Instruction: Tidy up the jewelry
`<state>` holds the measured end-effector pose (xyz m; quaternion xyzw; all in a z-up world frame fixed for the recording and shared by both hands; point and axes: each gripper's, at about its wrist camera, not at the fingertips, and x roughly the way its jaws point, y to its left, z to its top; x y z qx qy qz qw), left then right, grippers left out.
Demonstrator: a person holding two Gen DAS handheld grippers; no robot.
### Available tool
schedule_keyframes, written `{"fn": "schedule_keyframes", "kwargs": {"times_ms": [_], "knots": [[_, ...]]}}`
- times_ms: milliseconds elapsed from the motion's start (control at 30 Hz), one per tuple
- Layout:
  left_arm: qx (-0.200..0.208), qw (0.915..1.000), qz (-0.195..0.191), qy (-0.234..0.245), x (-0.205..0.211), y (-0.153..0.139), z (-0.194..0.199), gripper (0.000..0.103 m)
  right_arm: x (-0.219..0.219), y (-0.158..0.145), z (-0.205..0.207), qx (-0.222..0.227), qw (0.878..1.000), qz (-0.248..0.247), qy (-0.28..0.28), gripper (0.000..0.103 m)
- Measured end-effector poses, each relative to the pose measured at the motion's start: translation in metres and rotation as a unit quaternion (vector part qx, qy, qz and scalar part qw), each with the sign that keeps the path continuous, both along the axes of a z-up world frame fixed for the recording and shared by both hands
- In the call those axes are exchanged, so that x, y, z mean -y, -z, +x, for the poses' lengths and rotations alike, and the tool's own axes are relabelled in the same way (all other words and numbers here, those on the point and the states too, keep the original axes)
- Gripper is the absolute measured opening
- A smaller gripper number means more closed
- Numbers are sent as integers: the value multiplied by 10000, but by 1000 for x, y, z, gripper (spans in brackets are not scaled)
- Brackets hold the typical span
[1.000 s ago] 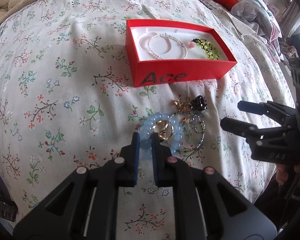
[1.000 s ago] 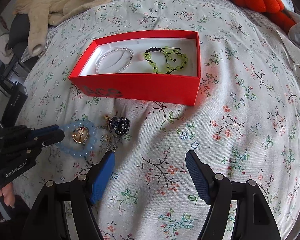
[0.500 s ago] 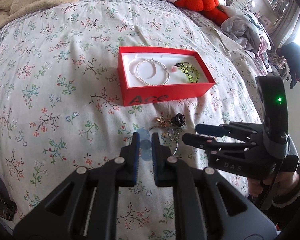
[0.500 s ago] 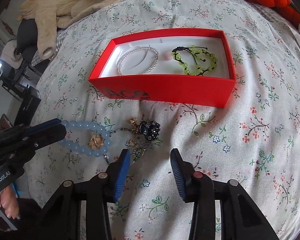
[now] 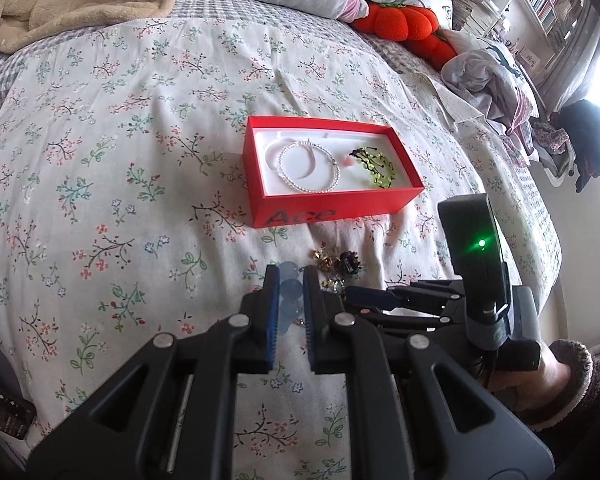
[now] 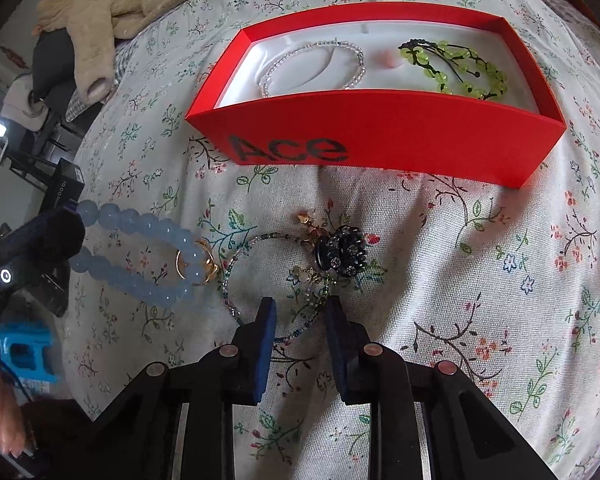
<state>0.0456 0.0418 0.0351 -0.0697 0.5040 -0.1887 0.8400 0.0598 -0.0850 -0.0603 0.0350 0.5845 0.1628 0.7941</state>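
My left gripper (image 5: 291, 280) is shut on a pale blue bead bracelet (image 6: 140, 256), lifted and stretched; in the right wrist view a gold ring (image 6: 196, 262) hangs on it. The bracelet shows between the left fingers (image 5: 290, 296). My right gripper (image 6: 300, 312) is partly open, low over a thin beaded bracelet (image 6: 240, 280) beside a dark beaded ornament (image 6: 340, 256) on the bed. The red box (image 6: 380, 140) marked Ace holds a clear bead bracelet (image 6: 312, 68) and a green bracelet (image 6: 456, 68). The box also shows in the left wrist view (image 5: 332, 208).
The floral bedspread (image 5: 120, 160) covers the bed. A beige blanket (image 5: 60, 0) lies at the far left, an orange plush (image 5: 404, 24) and crumpled clothes (image 5: 496, 80) at the far right. The bed edge drops off at left in the right wrist view.
My left gripper has lifted and pulled back with the blue bracelet, taking the gold ring along. My right gripper has narrowed and moved in low toward the thin beaded bracelet and dark ornament.
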Motion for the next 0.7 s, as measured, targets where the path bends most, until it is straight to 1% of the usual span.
{"fn": "schedule_keyframes", "kwargs": {"times_ms": [33, 100, 200, 467, 700], "knots": [[-2, 10000, 7, -14, -1, 0, 0, 13, -1, 1, -1, 27, 10000, -68, -32, 15], [-15, 10000, 12, -40, -2, 1, 1, 13, -2, 1, -2, 74, 9998, -160, -80, 10], [-20, 10000, 19, -65, -3, 1, 2, 13, -1, -1, -5, 108, 9996, -220, -131, 6], [-20, 9999, 28, -98, 1, 0, 3, 13, 10, -16, -16, 267, 9992, -205, -222, 4], [64, 10000, -17, -51, 10, -6, 4, 13, 23, -37, -20, 475, 9987, -77, -152, 4]]}}
